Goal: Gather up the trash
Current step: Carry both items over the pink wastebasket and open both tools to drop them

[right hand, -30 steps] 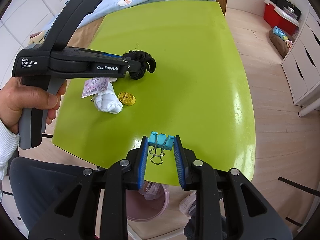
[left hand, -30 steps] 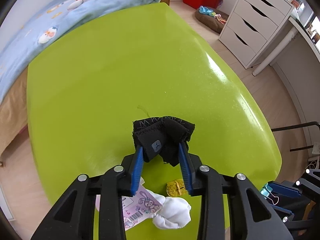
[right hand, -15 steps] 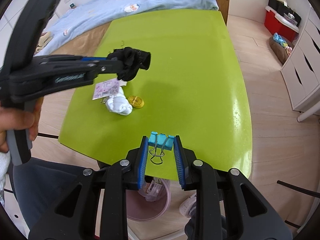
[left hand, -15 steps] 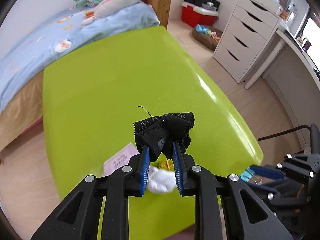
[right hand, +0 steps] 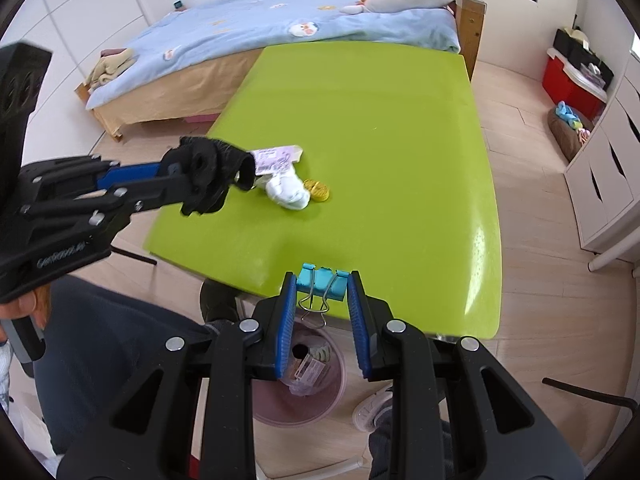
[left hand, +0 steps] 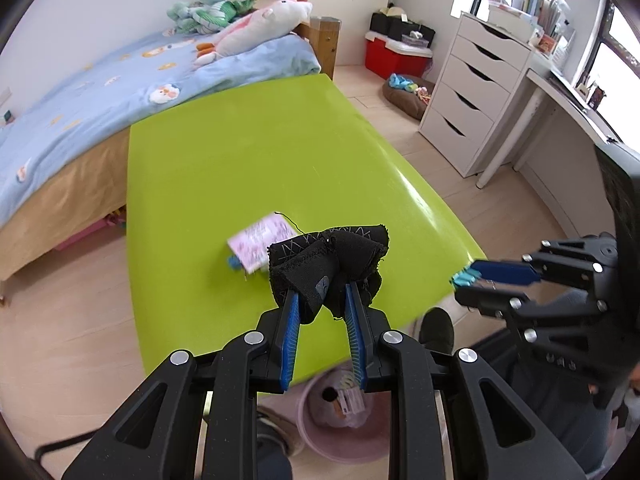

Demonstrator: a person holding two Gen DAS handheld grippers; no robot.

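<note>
My left gripper (left hand: pixel 320 294) is shut on a crumpled black cloth (left hand: pixel 332 258), held in the air above the near edge of the green table (left hand: pixel 256 160). My right gripper (right hand: pixel 322 284) is shut on a turquoise binder clip (right hand: pixel 320 282), also lifted over the table's near edge. The left gripper (right hand: pixel 200 178) with the black cloth (right hand: pixel 208 168) shows at the left of the right wrist view. On the table lie a pink printed card (right hand: pixel 276 158), a white wad (right hand: pixel 288 192) and a small yellow disc (right hand: pixel 317 191). A pink bin (right hand: pixel 304 376) stands on the floor below the table edge.
A bed with a blue cover (left hand: pixel 120 84) and plush toys runs along the table's far side. White drawers (left hand: pixel 476 88), a red box (left hand: pixel 392 54) and a desk stand at the right. A person's dark-trousered legs (right hand: pixel 112 352) and a shoe are near the bin (left hand: pixel 340 412).
The left gripper closed on the black cloth, lifted it off the table and drew back toward the near edge. The right gripper rose a little with the clip, so the bin shows more.
</note>
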